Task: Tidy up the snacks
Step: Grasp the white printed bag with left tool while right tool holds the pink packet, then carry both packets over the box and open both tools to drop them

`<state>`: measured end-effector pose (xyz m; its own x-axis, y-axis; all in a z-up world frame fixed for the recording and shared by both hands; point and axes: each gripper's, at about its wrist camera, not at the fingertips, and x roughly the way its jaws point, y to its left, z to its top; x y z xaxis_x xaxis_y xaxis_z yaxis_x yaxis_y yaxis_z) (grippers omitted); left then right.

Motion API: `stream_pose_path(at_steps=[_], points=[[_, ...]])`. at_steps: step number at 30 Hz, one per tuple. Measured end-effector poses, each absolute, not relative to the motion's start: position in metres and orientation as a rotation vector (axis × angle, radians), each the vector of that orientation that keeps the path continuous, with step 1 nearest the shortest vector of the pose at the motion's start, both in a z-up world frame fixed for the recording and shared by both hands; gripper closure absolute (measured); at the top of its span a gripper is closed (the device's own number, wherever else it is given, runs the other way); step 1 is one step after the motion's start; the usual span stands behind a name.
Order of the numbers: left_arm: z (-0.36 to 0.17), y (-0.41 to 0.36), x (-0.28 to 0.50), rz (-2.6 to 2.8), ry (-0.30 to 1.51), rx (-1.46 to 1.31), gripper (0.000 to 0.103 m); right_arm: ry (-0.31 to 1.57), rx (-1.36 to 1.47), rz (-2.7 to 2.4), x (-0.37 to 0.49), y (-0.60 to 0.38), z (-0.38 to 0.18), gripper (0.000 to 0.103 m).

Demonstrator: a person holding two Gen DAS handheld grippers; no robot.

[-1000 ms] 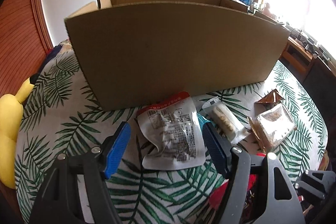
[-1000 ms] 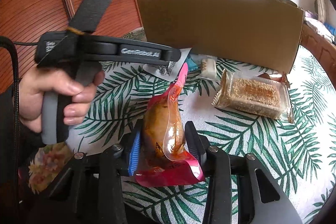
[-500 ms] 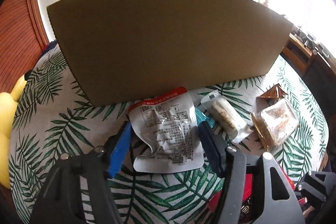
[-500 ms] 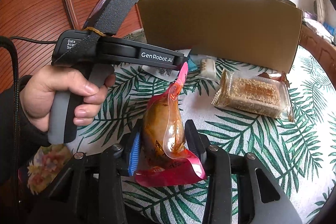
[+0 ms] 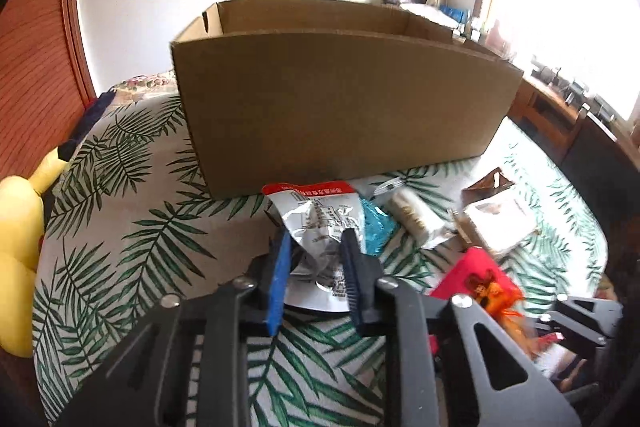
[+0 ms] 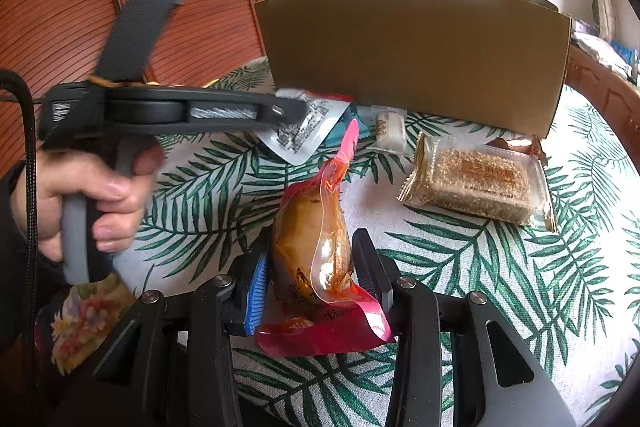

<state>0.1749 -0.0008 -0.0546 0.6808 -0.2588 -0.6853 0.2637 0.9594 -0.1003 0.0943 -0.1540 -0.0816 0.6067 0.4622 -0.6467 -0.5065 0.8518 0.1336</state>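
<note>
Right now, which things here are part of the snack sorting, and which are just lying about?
Job: cardboard box, silver pouch in left gripper, red pouch in right gripper, sesame bar, white roll.
Lying about: yellow plush.

Leafy palm-print tablecloth (image 5: pixel 132 227) up close, yellow plush thing (image 5: pixel 18 247) at the left edge, reddish wood panelling (image 6: pixel 60 27) far left, bright window (image 5: pixel 560 7) far right.
</note>
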Motion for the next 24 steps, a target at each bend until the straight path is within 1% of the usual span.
stream_pose_path(at_steps=[1,3,6,7,8,10,18,24], points=[[-0.053,0.0,0.172,-0.298,0.762,0.006,0.088,0.727,-0.066,0.558,0.094,-0.154,-0.081,0.065],[-0.051,-0.002,0.168,-0.303,0.761,0.018,0.088,0.724,-0.072,0.553,0.094,-0.153,-0.081,0.067],[-0.049,-0.008,0.163,-0.308,0.745,0.03,0.09,0.725,-0.068,0.552,0.096,-0.153,-0.081,0.067],[-0.048,-0.011,0.161,-0.31,0.739,0.033,0.092,0.724,-0.065,0.552,0.097,-0.153,-0.08,0.067],[-0.047,-0.011,0.159,-0.311,0.73,0.038,0.099,0.723,-0.064,0.552,0.098,-0.154,-0.081,0.067],[-0.042,-0.014,0.153,-0.32,0.716,0.047,0.103,0.72,-0.063,0.551,0.096,-0.154,-0.08,0.067],[-0.038,-0.028,0.143,-0.343,0.697,0.102,0.103,0.717,-0.053,0.548,0.093,-0.159,-0.081,0.067],[-0.032,-0.023,0.142,-0.341,0.686,0.078,0.103,0.712,-0.049,0.536,0.092,-0.16,-0.082,0.067]])
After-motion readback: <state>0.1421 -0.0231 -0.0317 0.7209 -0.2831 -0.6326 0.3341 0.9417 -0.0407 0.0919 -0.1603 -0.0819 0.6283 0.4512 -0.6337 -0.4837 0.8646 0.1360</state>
